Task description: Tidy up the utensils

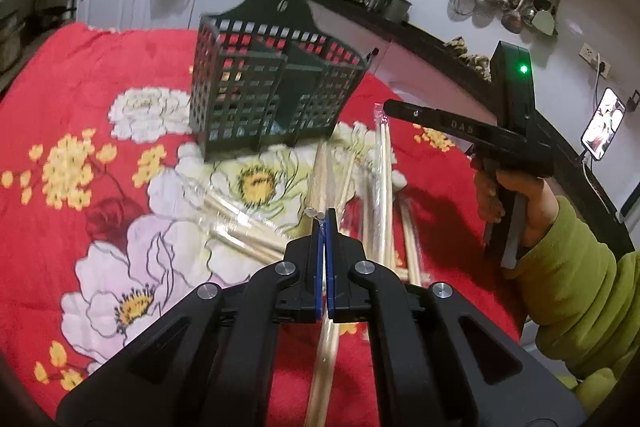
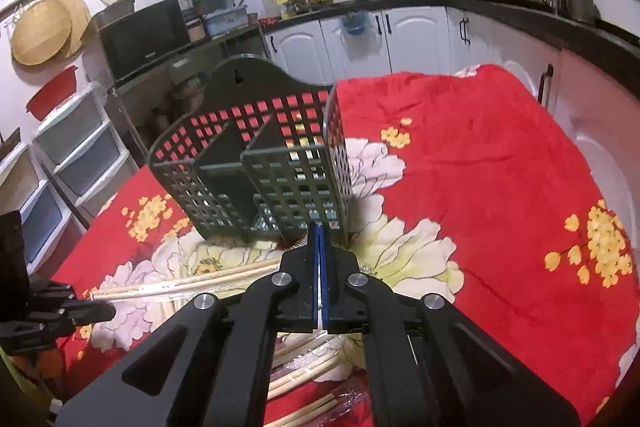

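Note:
A dark green slotted utensil holder (image 1: 276, 83) stands upright on the red floral cloth; it also shows in the right wrist view (image 2: 260, 163). Its compartments look empty. Several wrapped wooden chopstick pairs (image 1: 380, 187) lie scattered on the cloth in front of it. My left gripper (image 1: 325, 217) is shut on a wrapped pair of chopsticks (image 1: 325, 347) that runs back under it. My right gripper (image 2: 318, 227) is shut with nothing visible between the pads, close to the holder's front base. The right gripper also shows in the left wrist view (image 1: 390, 105).
The red floral cloth (image 2: 480, 187) covers the table. More chopsticks (image 2: 192, 285) lie at the lower left of the right wrist view. White cabinets and a dark counter (image 2: 520, 11) with pots ring the table. A phone (image 1: 602, 127) leans at the right.

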A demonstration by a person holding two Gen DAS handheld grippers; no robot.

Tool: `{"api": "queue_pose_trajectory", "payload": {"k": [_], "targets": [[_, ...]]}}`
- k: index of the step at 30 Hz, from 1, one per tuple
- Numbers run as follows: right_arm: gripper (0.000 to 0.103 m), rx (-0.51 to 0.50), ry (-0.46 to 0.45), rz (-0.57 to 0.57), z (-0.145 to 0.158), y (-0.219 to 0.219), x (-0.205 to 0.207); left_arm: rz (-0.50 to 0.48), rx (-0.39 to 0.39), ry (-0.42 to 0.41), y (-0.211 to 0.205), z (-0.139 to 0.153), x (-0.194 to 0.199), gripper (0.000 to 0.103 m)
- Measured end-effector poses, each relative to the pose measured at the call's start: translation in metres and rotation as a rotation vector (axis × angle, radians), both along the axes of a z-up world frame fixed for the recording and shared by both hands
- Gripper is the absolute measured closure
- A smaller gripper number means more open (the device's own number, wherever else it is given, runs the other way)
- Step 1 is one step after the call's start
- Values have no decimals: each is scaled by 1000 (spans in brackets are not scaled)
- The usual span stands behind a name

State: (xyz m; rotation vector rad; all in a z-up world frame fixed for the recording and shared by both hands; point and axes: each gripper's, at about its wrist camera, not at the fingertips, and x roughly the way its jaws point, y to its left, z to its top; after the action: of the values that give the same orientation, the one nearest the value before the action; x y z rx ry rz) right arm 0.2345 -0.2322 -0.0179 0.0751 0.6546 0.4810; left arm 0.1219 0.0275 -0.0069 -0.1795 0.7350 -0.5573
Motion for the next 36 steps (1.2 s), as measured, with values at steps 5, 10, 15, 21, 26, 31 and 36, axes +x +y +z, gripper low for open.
{"api": "queue_pose_trajectory", "payload": {"k": [5, 10, 15, 21, 26, 31, 36], "targets": [[102, 5, -50, 6, 19, -3, -9, -22, 9, -43, -7, 17, 0, 103], [102, 3, -87, 15, 34, -4, -17, -36, 11, -81, -14, 32, 2, 103], [102, 3, -113, 26, 44, -4, -23, -39, 10, -112, -17, 43, 6, 103], [102, 14, -149, 44, 58, -4, -31, -41, 10, -165, -19, 63, 9, 103], [102, 10, -190, 46, 72, -3, -38, -52, 3, -204, -23, 77, 12, 103], [102, 7, -223, 44, 85, -4, -43, -63, 2, -239, -28, 89, 15, 103], [102, 4, -241, 43, 93, -3, -45, -47, 21, -225, -26, 87, 20, 103]]}}
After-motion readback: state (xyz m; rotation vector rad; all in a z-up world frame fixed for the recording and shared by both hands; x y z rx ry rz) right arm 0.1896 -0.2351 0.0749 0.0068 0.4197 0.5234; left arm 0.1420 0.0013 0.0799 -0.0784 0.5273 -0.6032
